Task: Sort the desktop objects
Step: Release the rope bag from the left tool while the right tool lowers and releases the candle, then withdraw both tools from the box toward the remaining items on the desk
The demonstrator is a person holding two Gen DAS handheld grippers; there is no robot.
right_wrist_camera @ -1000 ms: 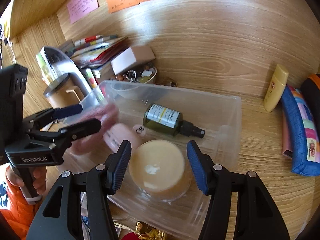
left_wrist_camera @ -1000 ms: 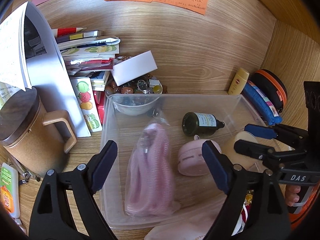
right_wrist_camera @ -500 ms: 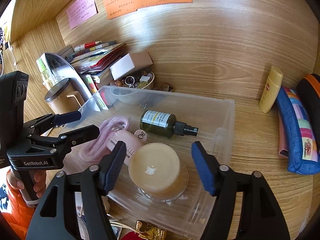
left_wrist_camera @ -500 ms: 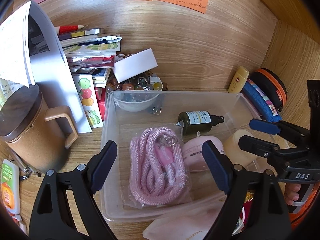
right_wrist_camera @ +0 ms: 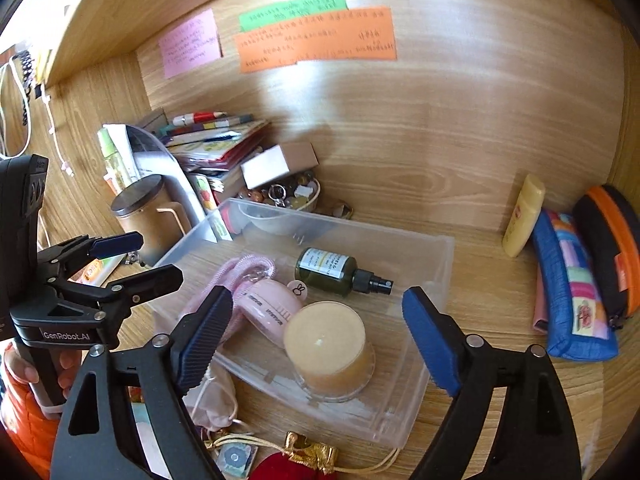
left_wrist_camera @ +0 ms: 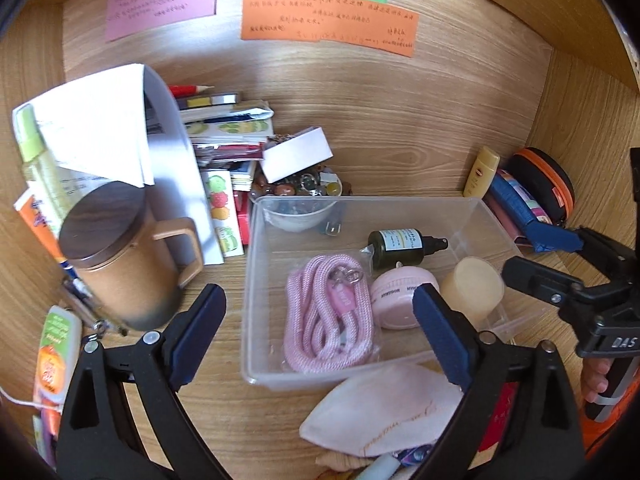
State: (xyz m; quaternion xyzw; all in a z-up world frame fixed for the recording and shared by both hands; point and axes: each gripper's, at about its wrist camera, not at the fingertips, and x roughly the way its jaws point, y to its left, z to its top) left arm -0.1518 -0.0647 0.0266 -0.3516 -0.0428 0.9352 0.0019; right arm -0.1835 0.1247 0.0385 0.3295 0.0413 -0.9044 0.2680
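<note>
A clear plastic bin (left_wrist_camera: 256, 280) (right_wrist_camera: 436, 280) sits on the wooden desk. In it lie a bagged pink rope (left_wrist_camera: 326, 312) (right_wrist_camera: 248, 268), a pink round case (left_wrist_camera: 400, 296) (right_wrist_camera: 276, 308), a dark green spray bottle (left_wrist_camera: 400, 242) (right_wrist_camera: 336, 270) and a cream jar (left_wrist_camera: 474, 290) (right_wrist_camera: 328, 344). My left gripper (left_wrist_camera: 320, 336) (right_wrist_camera: 136, 258) is open and empty, held above the bin's near left part. My right gripper (right_wrist_camera: 318, 344) (left_wrist_camera: 548, 258) is open and empty, above the jar.
A brown lidded mug (left_wrist_camera: 120, 256), papers and a stack of books (left_wrist_camera: 228, 136) stand left of the bin. A bowl of trinkets (left_wrist_camera: 304, 192) sits behind it. A yellow tube (right_wrist_camera: 524, 216), a blue pouch (right_wrist_camera: 572, 288) and an orange-black case (right_wrist_camera: 612, 248) lie right. Pink cloth pouch (left_wrist_camera: 384, 408) lies in front.
The pink rope dropped from my left gripper's reach and settled flat in the bin. Both grippers have pulled back and up from the bin; the right one opened wider.
</note>
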